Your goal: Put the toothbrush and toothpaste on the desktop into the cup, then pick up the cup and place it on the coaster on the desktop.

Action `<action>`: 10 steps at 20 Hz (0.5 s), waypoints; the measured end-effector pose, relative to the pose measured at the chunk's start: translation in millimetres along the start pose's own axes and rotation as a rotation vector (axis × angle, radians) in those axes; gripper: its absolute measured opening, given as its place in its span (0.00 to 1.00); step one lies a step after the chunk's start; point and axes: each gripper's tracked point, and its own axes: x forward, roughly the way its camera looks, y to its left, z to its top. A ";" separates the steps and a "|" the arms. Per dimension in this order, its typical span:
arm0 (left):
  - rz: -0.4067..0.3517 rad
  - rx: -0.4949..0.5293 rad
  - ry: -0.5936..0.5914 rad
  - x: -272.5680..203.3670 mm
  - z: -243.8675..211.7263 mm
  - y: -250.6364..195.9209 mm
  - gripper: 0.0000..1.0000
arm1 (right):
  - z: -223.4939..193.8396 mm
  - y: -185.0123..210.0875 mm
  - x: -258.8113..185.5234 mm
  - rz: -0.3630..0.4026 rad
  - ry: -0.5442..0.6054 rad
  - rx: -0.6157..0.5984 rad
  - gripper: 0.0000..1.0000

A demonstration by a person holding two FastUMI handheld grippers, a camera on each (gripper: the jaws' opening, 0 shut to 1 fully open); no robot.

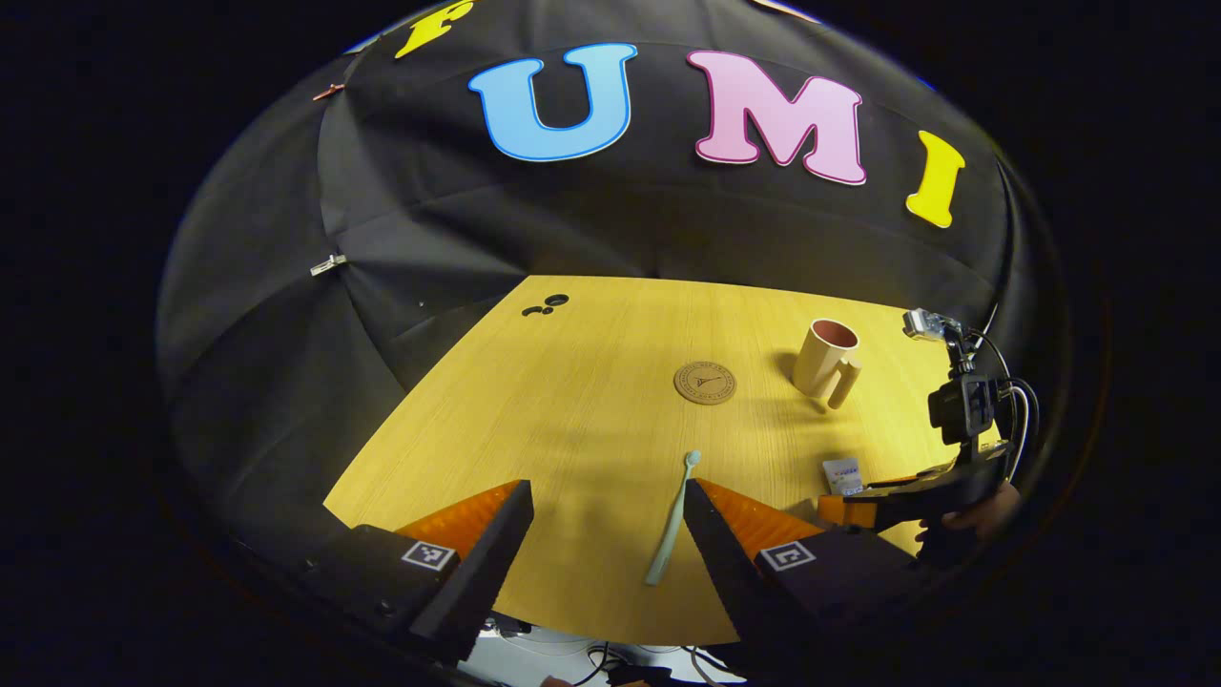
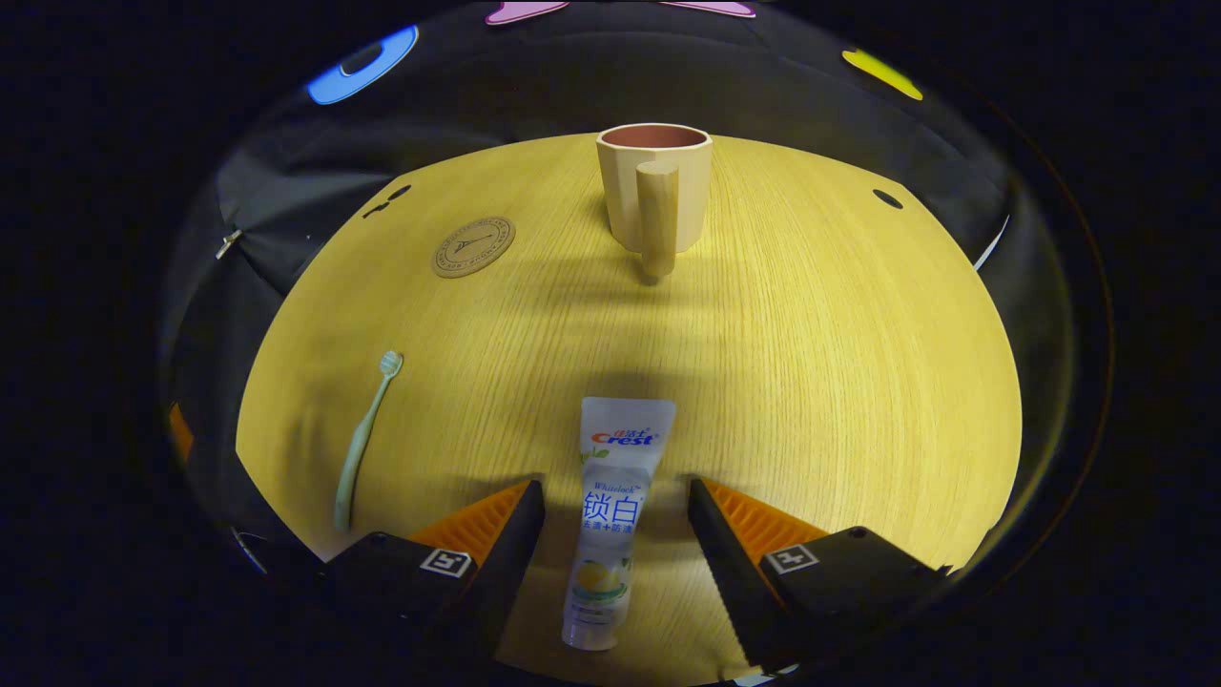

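A pale green toothbrush (image 1: 673, 520) lies flat on the wooden desktop (image 1: 572, 401), between the spread fingers of my left gripper (image 1: 609, 520) and close to its right-hand finger. Seen from the right gripper view, the toothbrush (image 2: 365, 439) rests at the left. A white toothpaste tube (image 2: 610, 515) lies lengthwise between the wide-apart fingers of my right gripper (image 2: 615, 530), touching neither. The beige cup (image 2: 655, 191) stands upright farther ahead, handle toward me, also seen as the cup (image 1: 826, 363). A round brown coaster (image 1: 705, 383) lies left of the cup; the coaster (image 2: 473, 247) is bare.
The right gripper (image 1: 916, 496), held by a hand (image 1: 983, 515), shows at the right in the left gripper view, next to the toothpaste's end (image 1: 842, 474). Small dark holes (image 1: 546, 305) mark the desktop's far left corner. Black cloth walls the booth behind the desktop.
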 end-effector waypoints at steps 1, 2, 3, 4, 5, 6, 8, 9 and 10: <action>-0.007 -0.002 -0.001 0.3 -0.7 -1.3 1.00 | -0.7 -3.9 1.9 -0.023 0.000 -0.018 0.90; -0.012 -0.004 -0.006 -0.1 0.4 -1.8 1.00 | -2.2 -3.8 1.0 -0.039 0.001 -0.038 0.76; -0.015 -0.005 -0.009 -1.7 0.0 -1.5 1.00 | -5.1 -1.3 2.6 -0.043 0.015 -0.061 0.70; -0.017 -0.006 -0.010 -2.5 -0.8 -0.9 1.00 | -3.2 0.0 3.4 -0.036 0.024 -0.060 0.68; -0.019 -0.007 -0.013 -3.4 -2.4 0.1 1.00 | -3.3 -0.3 3.7 -0.044 0.034 -0.052 0.58; -0.023 -0.008 -0.015 -5.1 -3.5 1.1 1.00 | -3.8 -0.3 3.1 -0.050 0.043 -0.039 0.60; -0.029 -0.007 -0.022 -7.0 -5.6 3.2 1.00 | -4.1 -0.4 3.0 -0.054 0.060 -0.027 0.55; -0.033 -0.007 -0.030 -9.4 -6.1 4.8 1.00 | -3.2 -0.5 2.7 -0.053 0.059 -0.025 0.55; -0.036 -0.007 -0.036 -10.7 -7.2 5.9 1.00 | -4.1 0.1 3.5 -0.053 0.056 -0.027 0.55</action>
